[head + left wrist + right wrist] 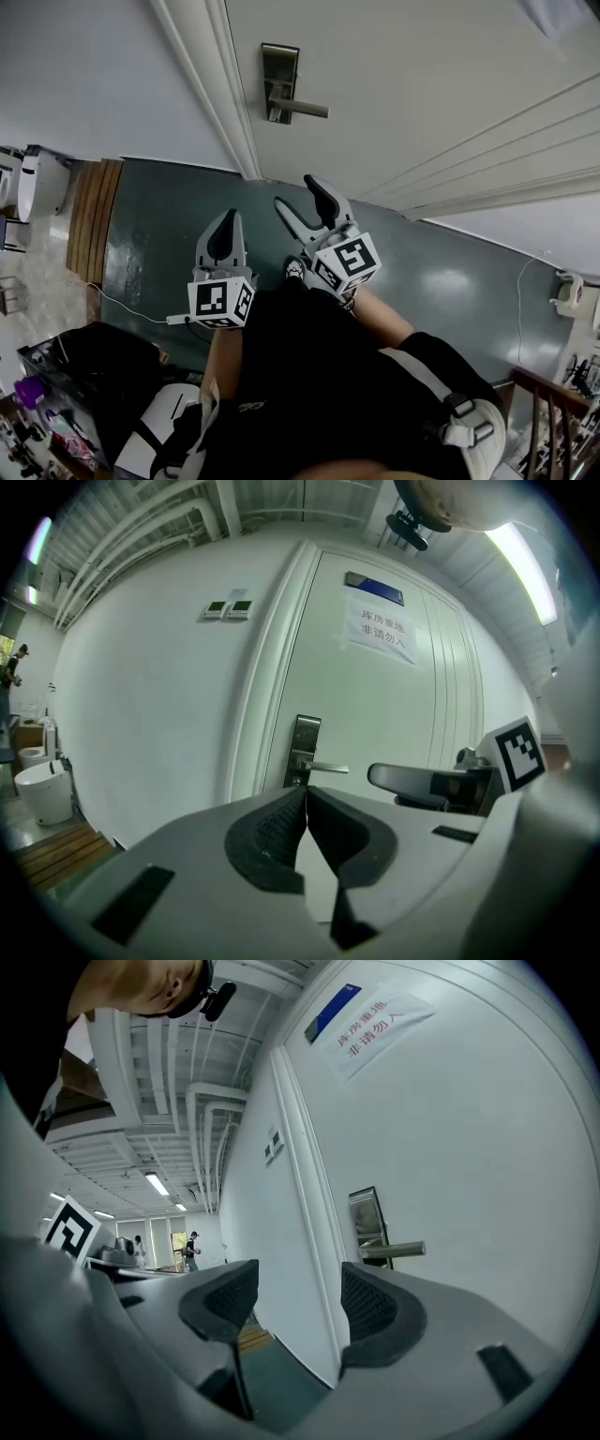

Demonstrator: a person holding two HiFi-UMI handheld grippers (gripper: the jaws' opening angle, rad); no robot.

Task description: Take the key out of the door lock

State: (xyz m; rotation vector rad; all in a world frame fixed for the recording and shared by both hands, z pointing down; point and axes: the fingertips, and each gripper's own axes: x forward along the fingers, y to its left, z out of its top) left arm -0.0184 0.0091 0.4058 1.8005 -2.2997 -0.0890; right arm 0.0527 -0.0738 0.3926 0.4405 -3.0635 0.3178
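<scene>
A white door [422, 84] carries a steel lock plate [279, 75] with a lever handle [302, 110]. I cannot make out a key in any view. Both grippers hang short of the door, not touching it. The left gripper [226, 228] is shut with nothing in it, below and left of the lock. The right gripper [302, 197] is open and empty, just below the handle. From the left gripper view, the shut left gripper [305, 791] points at the lock plate [304, 749]. In the right gripper view, the handle [394, 1251] shows just above the open right gripper [298, 1290].
The door frame [220, 84] runs left of the lock, with a white wall [84, 66] beyond. A wooden mat [94, 220] and a white fixture [39, 183] lie at the left on the dark green floor [469, 281]. A paper notice [380, 635] hangs on the door.
</scene>
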